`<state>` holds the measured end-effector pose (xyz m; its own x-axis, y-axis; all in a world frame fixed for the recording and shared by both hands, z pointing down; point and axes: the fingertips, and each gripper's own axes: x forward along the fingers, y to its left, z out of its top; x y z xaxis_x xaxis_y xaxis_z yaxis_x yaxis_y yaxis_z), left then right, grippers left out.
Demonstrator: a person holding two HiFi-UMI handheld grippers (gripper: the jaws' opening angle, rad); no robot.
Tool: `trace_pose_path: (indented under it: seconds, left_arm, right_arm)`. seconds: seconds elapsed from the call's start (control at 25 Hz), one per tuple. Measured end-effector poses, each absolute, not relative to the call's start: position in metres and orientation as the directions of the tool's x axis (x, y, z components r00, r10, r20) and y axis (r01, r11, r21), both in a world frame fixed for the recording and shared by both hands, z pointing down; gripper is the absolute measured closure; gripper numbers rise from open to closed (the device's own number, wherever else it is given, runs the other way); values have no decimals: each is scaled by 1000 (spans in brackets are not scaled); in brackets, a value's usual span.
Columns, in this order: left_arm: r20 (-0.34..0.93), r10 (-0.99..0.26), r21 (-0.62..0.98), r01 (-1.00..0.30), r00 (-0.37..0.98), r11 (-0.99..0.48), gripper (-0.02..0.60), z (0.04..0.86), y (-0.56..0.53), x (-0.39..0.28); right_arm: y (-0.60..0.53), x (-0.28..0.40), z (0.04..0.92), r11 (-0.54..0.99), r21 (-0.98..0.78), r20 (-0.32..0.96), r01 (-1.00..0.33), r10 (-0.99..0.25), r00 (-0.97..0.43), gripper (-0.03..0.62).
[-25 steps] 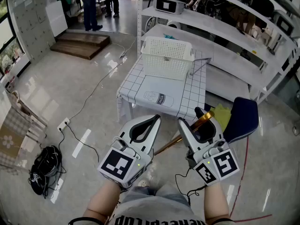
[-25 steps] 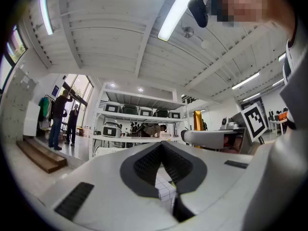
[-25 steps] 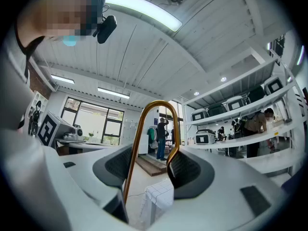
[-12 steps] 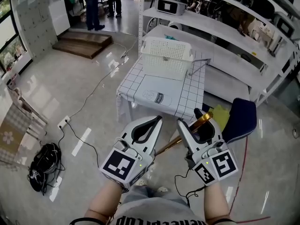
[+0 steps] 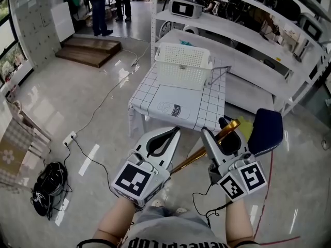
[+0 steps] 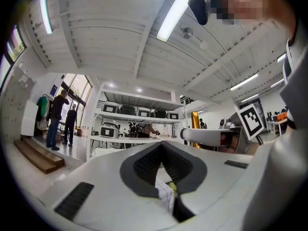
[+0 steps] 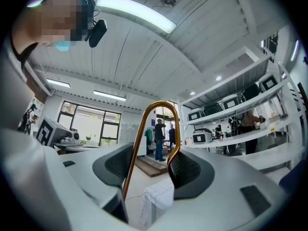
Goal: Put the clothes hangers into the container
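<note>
A gold metal clothes hanger (image 5: 192,159) hangs in the air in front of me. Its hook (image 7: 155,104) arches between the pads of my right gripper (image 5: 214,127), which is shut on it; the jaws have just been opening slightly with the hook still between them. The hook's legs touch both pads (image 7: 185,170). My left gripper (image 5: 172,131) sits beside it at the left, shut with nothing in it, its tips (image 6: 163,146) meeting. The white perforated basket (image 5: 183,63) stands at the far end of the grid-patterned table (image 5: 207,107) ahead, apart from both grippers.
A thin grey metal piece (image 5: 219,74) lies right of the basket. A blue chair (image 5: 266,130) and a yellow cloth (image 5: 249,124) stand at the table's right. White shelving (image 5: 243,35) runs behind. A cable and a black bag (image 5: 49,184) lie on the floor at left.
</note>
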<state>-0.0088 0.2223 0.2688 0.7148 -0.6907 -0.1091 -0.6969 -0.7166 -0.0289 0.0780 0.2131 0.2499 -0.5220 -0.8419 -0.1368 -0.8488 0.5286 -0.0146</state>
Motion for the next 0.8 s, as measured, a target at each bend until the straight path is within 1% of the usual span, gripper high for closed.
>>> trace_pose_path:
  seconds: [0.32, 0.8]
  left_arm:
    - [-72, -667, -23, -670, 741, -742, 568, 278, 209, -21]
    - [-99, -682, -12, -686, 725, -727, 565, 277, 153, -17]
  right_arm:
    - [198, 67, 255, 463, 13, -115, -886, -880, -461, 332]
    - [145, 74, 253, 480, -4, -124, -877, -871, -476, 333]
